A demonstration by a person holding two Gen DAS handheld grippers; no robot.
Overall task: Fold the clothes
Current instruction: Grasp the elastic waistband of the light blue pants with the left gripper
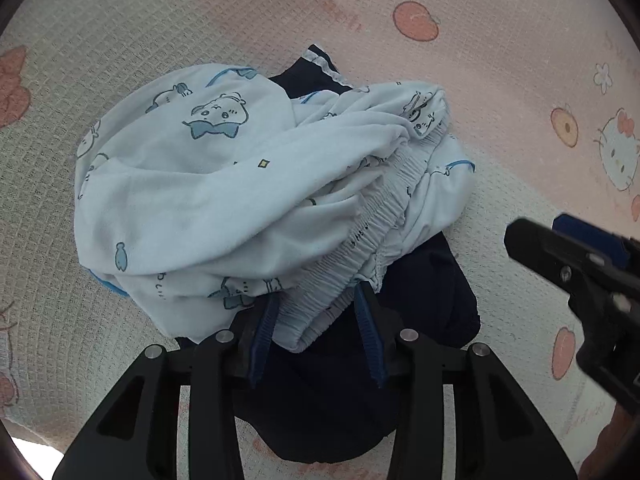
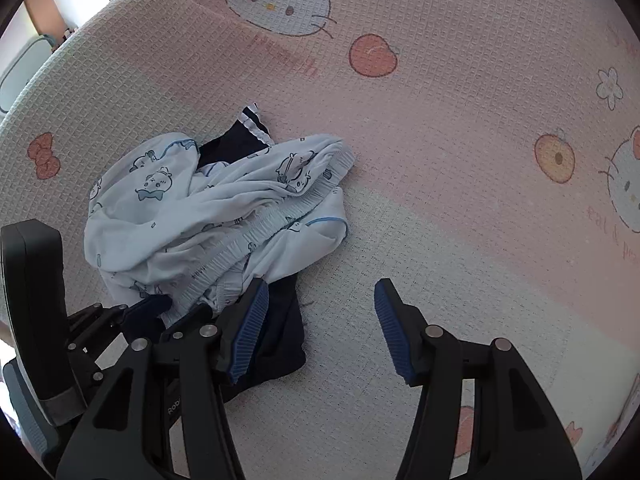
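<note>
The pale blue shorts [image 1: 224,200] printed with small cartoon animals lie crumpled in a heap on the waffle-textured blanket [image 1: 500,92], filling the middle of the left wrist view and sitting left of centre in the right wrist view [image 2: 208,216]. Their gathered elastic waistband [image 1: 360,240] runs diagonally from the upper right of the left wrist frame down to the lower middle, where its bunched end lies between the blue ribbed pads of the left gripper [image 1: 316,332]; the jaws stand a little apart with the band between them, and whether the pads actually pinch the cloth cannot be told. The heap's long axis follows that same diagonal, with the rounded bulk of fabric toward the upper left. Under the shorts lies a dark navy garment [image 1: 320,400], showing below the left gripper's fingers and again as a white-trimmed corner at the top of the pile. The right gripper [image 2: 320,328] hangs with its jaws wide apart and nothing between them, over bare blanket at the lower middle of its own frame; its left pad overlaps the navy garment [image 2: 284,332] in the picture, just beside the waistband's end. The right wrist view shows the left gripper's body [image 2: 148,312] reaching into the pile from the lower left, and a strip of room at the upper left; the left wrist view shows the right gripper only as a dark shape at its right edge [image 1: 576,276].
</note>
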